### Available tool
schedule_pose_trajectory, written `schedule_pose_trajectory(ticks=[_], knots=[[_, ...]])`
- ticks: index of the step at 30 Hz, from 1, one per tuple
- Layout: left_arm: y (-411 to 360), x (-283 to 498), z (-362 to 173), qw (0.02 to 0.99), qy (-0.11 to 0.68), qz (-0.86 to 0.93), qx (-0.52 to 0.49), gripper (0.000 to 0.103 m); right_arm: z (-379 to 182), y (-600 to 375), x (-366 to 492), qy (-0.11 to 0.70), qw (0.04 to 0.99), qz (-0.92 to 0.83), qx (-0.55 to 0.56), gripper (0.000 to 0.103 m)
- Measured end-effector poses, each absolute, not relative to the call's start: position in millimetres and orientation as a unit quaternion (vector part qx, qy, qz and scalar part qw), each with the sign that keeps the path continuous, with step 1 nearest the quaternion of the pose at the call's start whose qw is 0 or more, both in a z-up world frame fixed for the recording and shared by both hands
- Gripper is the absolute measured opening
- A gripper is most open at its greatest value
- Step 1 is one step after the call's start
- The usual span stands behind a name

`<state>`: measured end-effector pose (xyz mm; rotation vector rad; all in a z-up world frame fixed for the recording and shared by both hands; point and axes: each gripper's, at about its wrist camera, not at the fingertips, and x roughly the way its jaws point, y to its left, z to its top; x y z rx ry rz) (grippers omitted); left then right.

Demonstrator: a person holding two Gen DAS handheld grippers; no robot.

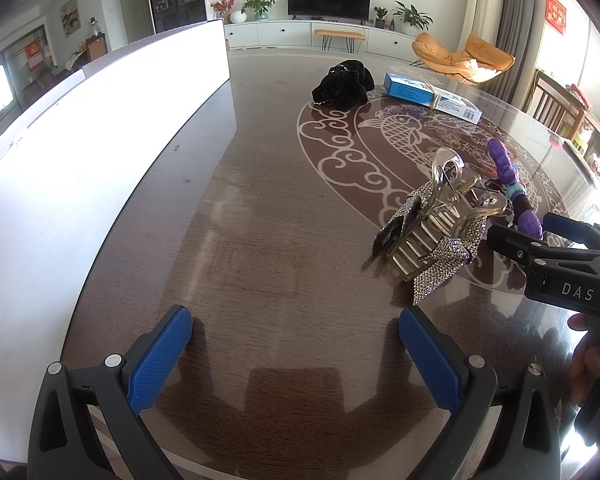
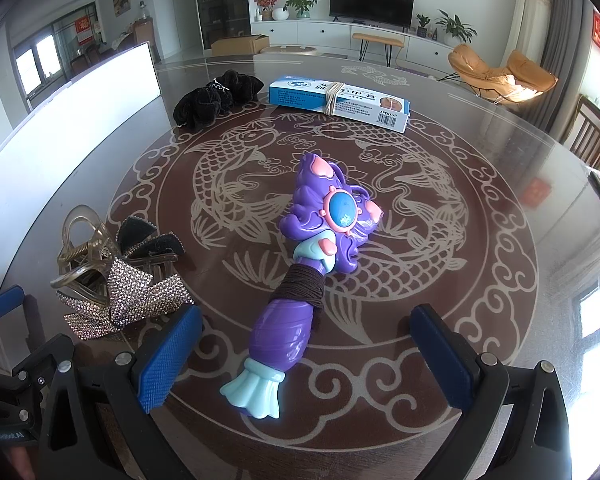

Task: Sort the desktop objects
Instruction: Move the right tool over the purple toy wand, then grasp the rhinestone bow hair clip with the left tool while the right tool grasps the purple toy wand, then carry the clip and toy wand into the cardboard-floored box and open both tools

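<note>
A purple toy wand (image 2: 300, 264) with a pale blue tail and brown thread wound round its neck lies on the round table. Its handle end sits between the spread fingers of my right gripper (image 2: 306, 354), which is open and touches nothing. Left of it rests a rhinestone hair claw clip (image 2: 116, 280), also seen as the clip (image 1: 432, 228) in the left wrist view. My left gripper (image 1: 294, 354) is open over bare tabletop, the clip ahead to its right. A black scrunchie (image 1: 342, 84) and a blue box (image 1: 432, 96) with a rubber band lie farther back.
A bright white board (image 1: 80, 152) stands along the table's left side. The dark glass-topped table (image 1: 260, 200) carries a fish pattern. Wooden chairs (image 2: 592, 140) stand past the right edge. The right gripper's body (image 1: 560, 264) and a hand (image 1: 592, 360) show at the left view's right.
</note>
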<state>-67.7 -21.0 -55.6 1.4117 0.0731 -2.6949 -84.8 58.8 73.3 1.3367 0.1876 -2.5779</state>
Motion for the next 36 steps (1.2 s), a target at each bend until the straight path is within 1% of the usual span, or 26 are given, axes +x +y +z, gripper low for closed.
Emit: schedule_pose_trajectory(ticks=[4, 7, 9, 11, 13, 15, 16, 18, 19, 20, 21, 22, 23, 26, 30, 33, 36], knots=[[-18, -66, -54, 0.037, 0.022, -0.882, 0.469, 0.103, 73, 59, -84, 0.064, 0.116, -0.880, 0.456, 0.103], [-6, -71, -49, -0.034, 0.029, -0.883, 0.468, 0.103, 74, 59, -84, 0.064, 0.117, -0.879, 0.457, 0.103], [8, -81, -47, -0.058, -0.001, -0.882, 0.467, 0.103, 75, 58, -86, 0.069, 0.125, -0.873, 0.466, 0.103], [23, -91, -46, -0.064, -0.054, -0.886, 0.456, 0.103, 76, 60, -91, 0.076, 0.127, -0.864, 0.482, 0.103], [33, -101, -45, -0.070, -0.089, -0.887, 0.448, 0.103, 78, 65, -99, 0.077, 0.135, -0.856, 0.493, 0.103], [40, -111, -46, -0.093, -0.099, -0.884, 0.448, 0.103, 82, 71, -108, 0.080, 0.139, -0.854, 0.494, 0.097], [44, -116, -47, -0.104, -0.104, -0.880, 0.451, 0.103, 83, 73, -114, 0.083, 0.145, -0.850, 0.500, 0.089], [47, -122, -47, -0.113, -0.107, -0.880, 0.449, 0.103, 84, 72, -121, 0.095, 0.156, -0.842, 0.508, 0.081], [47, -124, -46, -0.121, -0.104, -0.880, 0.447, 0.095, 85, 69, -123, 0.104, 0.164, -0.839, 0.509, 0.075], [46, -124, -44, -0.134, -0.093, -0.882, 0.441, 0.067, 86, 67, -122, 0.111, 0.175, -0.835, 0.509, 0.065], [43, -125, -43, -0.140, -0.079, -0.884, 0.439, 0.054, 88, 64, -120, 0.118, 0.185, -0.832, 0.509, 0.058], [41, -126, -43, -0.125, -0.079, -0.885, 0.441, 0.053, 89, 63, -118, 0.123, 0.188, -0.830, 0.510, 0.041], [38, -124, -42, -0.112, -0.081, -0.889, 0.436, 0.052, 89, 64, -117, 0.119, 0.190, -0.827, 0.515, 0.034], [23, -110, -35, -0.102, -0.054, -0.898, 0.424, 0.051, 92, 74, -109, 0.085, 0.194, -0.827, 0.520, 0.023], [-4, -91, -12, -0.096, 0.000, -0.909, 0.407, 0.051, 102, 91, -99, 0.021, 0.198, -0.829, 0.523, 0.023], [-28, -76, 13, -0.087, 0.039, -0.917, 0.387, 0.051, 116, 94, -93, -0.008, 0.203, -0.830, 0.520, 0.023], [-61, -58, 46, -0.076, 0.077, -0.926, 0.361, 0.051, 141, 80, -89, -0.018, 0.219, -0.835, 0.505, 0.023]])
